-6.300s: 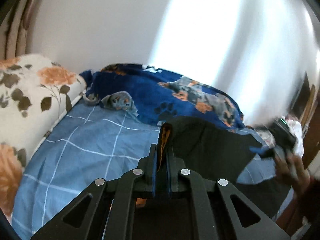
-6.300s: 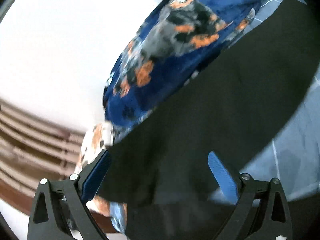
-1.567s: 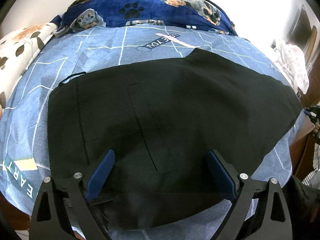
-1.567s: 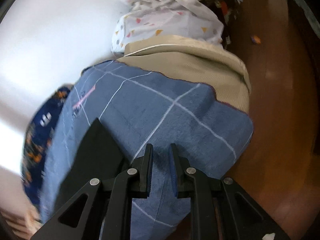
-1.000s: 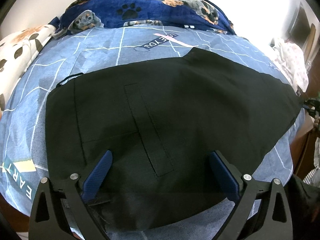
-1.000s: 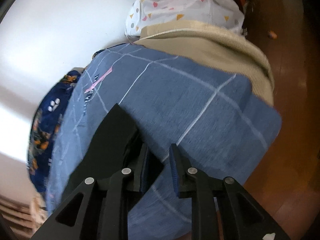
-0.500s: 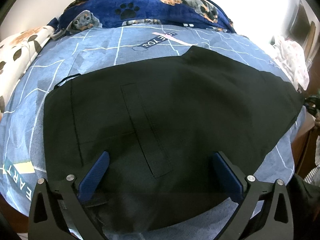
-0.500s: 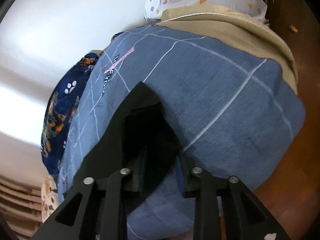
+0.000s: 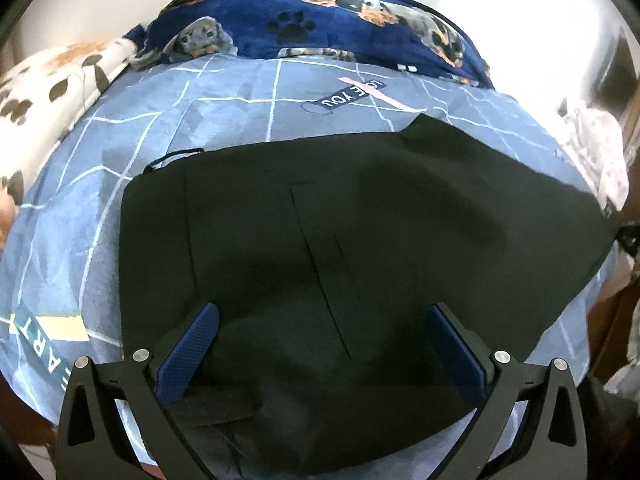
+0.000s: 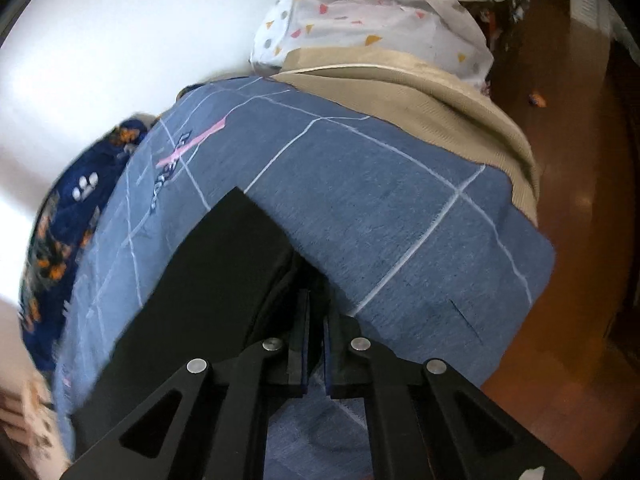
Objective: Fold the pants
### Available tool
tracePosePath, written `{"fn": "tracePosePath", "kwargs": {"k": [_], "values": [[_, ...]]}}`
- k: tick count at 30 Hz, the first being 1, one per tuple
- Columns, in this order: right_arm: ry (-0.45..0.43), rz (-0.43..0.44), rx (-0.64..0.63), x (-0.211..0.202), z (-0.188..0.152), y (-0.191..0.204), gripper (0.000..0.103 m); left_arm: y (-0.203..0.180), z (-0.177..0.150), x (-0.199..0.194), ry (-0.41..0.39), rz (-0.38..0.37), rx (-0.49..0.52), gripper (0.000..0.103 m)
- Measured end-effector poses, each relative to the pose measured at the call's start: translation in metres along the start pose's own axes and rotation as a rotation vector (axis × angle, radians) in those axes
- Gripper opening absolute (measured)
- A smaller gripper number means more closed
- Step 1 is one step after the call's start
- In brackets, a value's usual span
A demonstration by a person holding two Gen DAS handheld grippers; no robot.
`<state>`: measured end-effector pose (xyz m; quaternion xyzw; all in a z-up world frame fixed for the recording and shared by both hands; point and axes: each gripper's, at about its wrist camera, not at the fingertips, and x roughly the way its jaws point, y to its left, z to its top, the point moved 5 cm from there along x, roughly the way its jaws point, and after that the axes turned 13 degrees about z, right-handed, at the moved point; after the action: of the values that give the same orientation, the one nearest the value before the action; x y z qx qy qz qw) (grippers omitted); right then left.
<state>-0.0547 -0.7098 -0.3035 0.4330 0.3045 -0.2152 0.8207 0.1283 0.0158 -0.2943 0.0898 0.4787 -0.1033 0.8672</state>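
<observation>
Black pants (image 9: 360,220) lie spread flat on the blue checked bedsheet (image 9: 100,208). My left gripper (image 9: 322,328) hovers open just above the near waist part, its blue pads wide apart and nothing pinched between them. In the right wrist view the pants' (image 10: 208,280) far end comes to a corner near the foot of the bed. My right gripper (image 10: 316,308) sits at that corner. Its jaws are closing to a narrow slit, with the black hem pinched between the pads. The rest of the hem is hidden under the fingers.
A navy dog-print blanket (image 9: 320,20) is bunched against the wall at the back. A floral pillow (image 9: 48,92) lies at the left. Past the bed's foot I see a beige mattress edge (image 10: 440,92), a white patterned cloth (image 10: 380,12) and a wooden floor (image 10: 580,240).
The right jaws have closed from a small gap onto the pants' corner, which slid in between them. The left gripper stays open and has hardly moved.
</observation>
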Motion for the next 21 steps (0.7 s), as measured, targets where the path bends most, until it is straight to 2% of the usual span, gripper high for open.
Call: {"fn": "tracePosePath", "kwargs": {"k": [5, 10, 13, 14, 15, 17, 18, 20, 21], "values": [[-0.003, 0.059, 0.059, -0.002, 0.002, -0.011, 0.003, -0.002, -0.004, 0.0, -0.013, 0.018, 0.036, 0.102], [-0.017, 0.348, 0.375, -0.001, 0.004, -0.053, 0.001, 0.0, -0.004, -0.002, -0.017, -0.003, 0.017, 0.102], [-0.02, 0.563, 0.62, 0.006, -0.003, -0.077, 0.009, 0.0, -0.004, -0.002, -0.013, 0.01, 0.029, 0.102], [-0.028, 0.607, 0.671, 0.005, -0.005, -0.084, 0.012, 0.0, -0.004, -0.002, -0.012, 0.013, 0.03, 0.103], [-0.052, 0.61, 0.677, 0.001, -0.005, -0.087, 0.013, 0.0, -0.004, -0.002, -0.011, 0.013, 0.028, 0.102], [-0.143, 0.519, 0.561, -0.023, 0.002, -0.086, 0.021, 0.0, -0.003, -0.002, -0.009, 0.01, 0.022, 0.102], [-0.16, 0.506, 0.507, -0.032, 0.005, -0.079, 0.021, 0.0, -0.003, -0.002, -0.008, 0.009, 0.02, 0.102], [-0.138, 0.55, 0.461, -0.04, 0.005, -0.065, 0.022, 0.0, -0.003, -0.002, -0.009, 0.012, 0.023, 0.102], [-0.094, 0.549, 0.429, -0.04, 0.002, -0.054, 0.025, 0.0, -0.003, -0.002, -0.009, 0.015, 0.026, 0.102]]}}
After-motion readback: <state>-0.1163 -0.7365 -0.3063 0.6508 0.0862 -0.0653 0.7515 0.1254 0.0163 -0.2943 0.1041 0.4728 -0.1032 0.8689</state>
